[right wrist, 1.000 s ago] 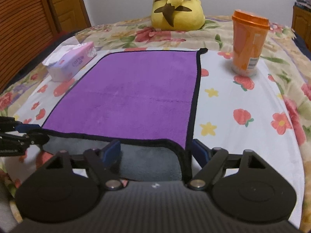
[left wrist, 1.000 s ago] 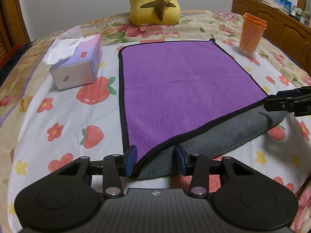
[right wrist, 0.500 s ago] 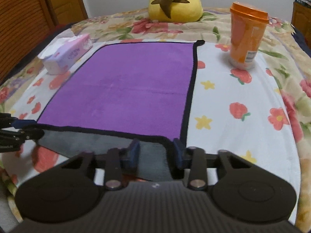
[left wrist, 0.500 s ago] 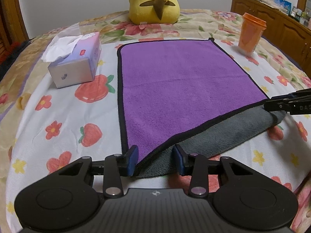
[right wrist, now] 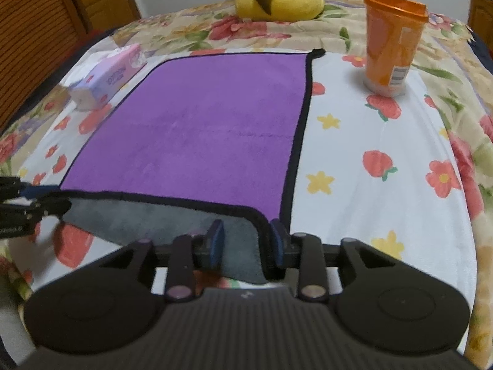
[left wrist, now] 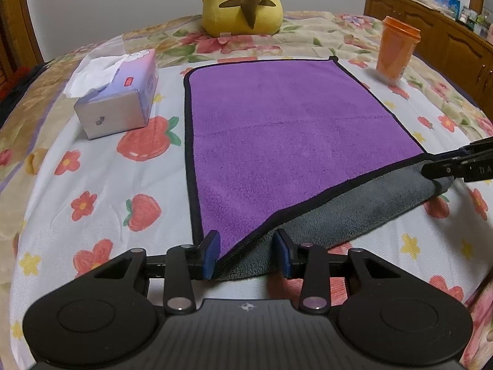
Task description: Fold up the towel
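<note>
A purple towel [left wrist: 286, 141] with black trim and a grey underside lies flat on the bed; it also shows in the right wrist view [right wrist: 203, 135]. Its near edge is turned up, showing a grey strip [left wrist: 354, 212]. My left gripper [left wrist: 246, 254] straddles the near left corner, jaws partly open with the towel between the blue pads. My right gripper [right wrist: 245, 243] straddles the near right corner, its jaws narrowed around the black trim but with a gap left. Each gripper shows at the edge of the other's view, the right [left wrist: 456, 163] and the left [right wrist: 27, 206].
A tissue box [left wrist: 120, 95] stands left of the towel. An orange lidded cup [right wrist: 393, 41] stands to the right of it. A yellow plush toy [left wrist: 243, 0] sits beyond the far edge. Wooden cabinets [left wrist: 431, 30] stand at the right. The bedsheet [right wrist: 385, 160] has a strawberry print.
My right gripper's jaws have narrowed from wide open around the towel's near right corner. Both grippers have lifted the near edge slightly. The left jaws look unchanged.
</note>
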Demonstrator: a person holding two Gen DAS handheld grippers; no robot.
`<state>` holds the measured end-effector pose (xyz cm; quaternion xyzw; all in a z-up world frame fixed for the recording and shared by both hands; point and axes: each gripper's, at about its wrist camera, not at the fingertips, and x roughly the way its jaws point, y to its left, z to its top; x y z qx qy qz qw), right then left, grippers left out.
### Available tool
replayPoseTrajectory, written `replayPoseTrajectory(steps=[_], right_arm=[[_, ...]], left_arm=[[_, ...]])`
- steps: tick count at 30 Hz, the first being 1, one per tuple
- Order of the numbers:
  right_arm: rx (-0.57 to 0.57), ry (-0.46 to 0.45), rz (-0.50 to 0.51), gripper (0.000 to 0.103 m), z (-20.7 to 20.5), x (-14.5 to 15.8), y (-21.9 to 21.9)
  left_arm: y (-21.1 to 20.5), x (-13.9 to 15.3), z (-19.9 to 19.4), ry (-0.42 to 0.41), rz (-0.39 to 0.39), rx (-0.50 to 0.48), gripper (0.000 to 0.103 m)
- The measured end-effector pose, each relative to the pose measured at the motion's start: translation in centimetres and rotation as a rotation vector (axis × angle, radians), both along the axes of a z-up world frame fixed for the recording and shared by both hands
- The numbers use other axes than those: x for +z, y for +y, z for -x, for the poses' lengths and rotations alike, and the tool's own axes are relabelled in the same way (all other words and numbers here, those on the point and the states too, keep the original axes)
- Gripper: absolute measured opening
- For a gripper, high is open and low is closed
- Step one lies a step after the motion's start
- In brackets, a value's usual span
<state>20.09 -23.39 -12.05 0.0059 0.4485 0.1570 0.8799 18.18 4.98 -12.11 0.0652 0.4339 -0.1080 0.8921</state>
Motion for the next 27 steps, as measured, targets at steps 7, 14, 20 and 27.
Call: replayPoseTrajectory(steps=[7,14,20,27], right_arm=[[0.032,-0.009,0.039,0.024,0.2,0.0,0.4],[0.039,-0.025,0.035,0.004,0.2,0.2,0.3],[0.019,-0.068,0.01,0.004,0.3,1.0,-0.1],[0.005,-0.126,-0.025,0.004,0.3,2.2,-0.6]], left_arm=[[0.0,0.0,0.0,-0.002,0.008,-0.005,0.036],[-0.1,0.5,0.4,-0.02,0.034,-0.027,0.017],[-0.1,1.8,0.9,-0.065,0.064,-0.024,0.013],[-0.1,3.1,1.2,-0.112,0.088,-0.023,0.011]])
